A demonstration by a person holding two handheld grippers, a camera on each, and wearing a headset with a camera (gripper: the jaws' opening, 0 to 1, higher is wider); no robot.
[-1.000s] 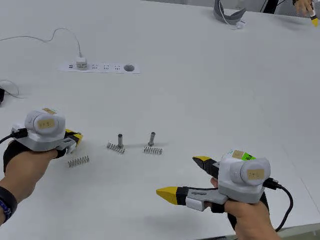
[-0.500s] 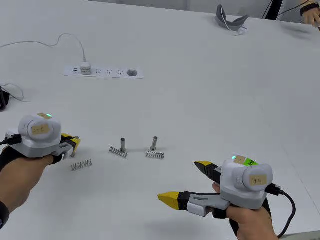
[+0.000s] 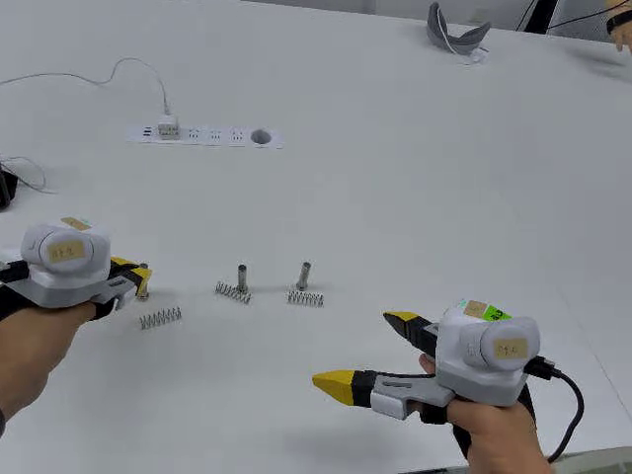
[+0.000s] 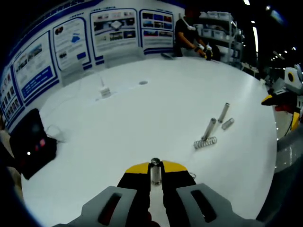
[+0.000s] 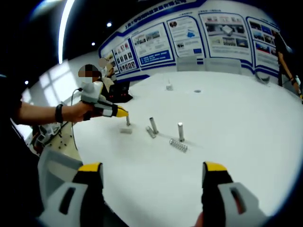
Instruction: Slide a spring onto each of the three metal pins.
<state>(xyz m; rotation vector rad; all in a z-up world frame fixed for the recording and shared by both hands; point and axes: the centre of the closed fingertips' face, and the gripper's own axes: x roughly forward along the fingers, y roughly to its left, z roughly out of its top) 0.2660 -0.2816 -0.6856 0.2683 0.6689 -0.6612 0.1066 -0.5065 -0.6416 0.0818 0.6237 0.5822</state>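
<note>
The left gripper (image 3: 134,281) is at 9 o'clock in the head view, low over the white tabletop (image 3: 415,197). Its yellow-tipped fingers (image 4: 136,176) are almost closed and clamp the held pin (image 4: 155,171), a short grey metal cylinder with a flat round top that stands upright between them. I cannot tell if its lower end touches the tabletop. The loose spring (image 3: 159,318), a small coil of thin bright wire, lies flat at 5 o'clock from these fingertips, near them but apart. Toward 3 o'clock from there the middle pin (image 3: 242,277) stands upright and bare, and the middle spring (image 3: 232,292) lies on its side at 7 o'clock from the foot of this pin, just beside it. A little further toward 3 o'clock the right pin (image 3: 304,275) is upright too, also bare, with the right spring (image 3: 304,298) lying flat at 6 o'clock from it, close to its foot. All three pins look the same: dull silver, smooth, slim. The right gripper (image 3: 367,348) is at 5 o'clock in the head view, well apart from the pins, with its fingers (image 5: 90,171) spread wide and nothing between them. A white power strip (image 3: 202,134) lies at 11 o'clock, far from the work.
</note>
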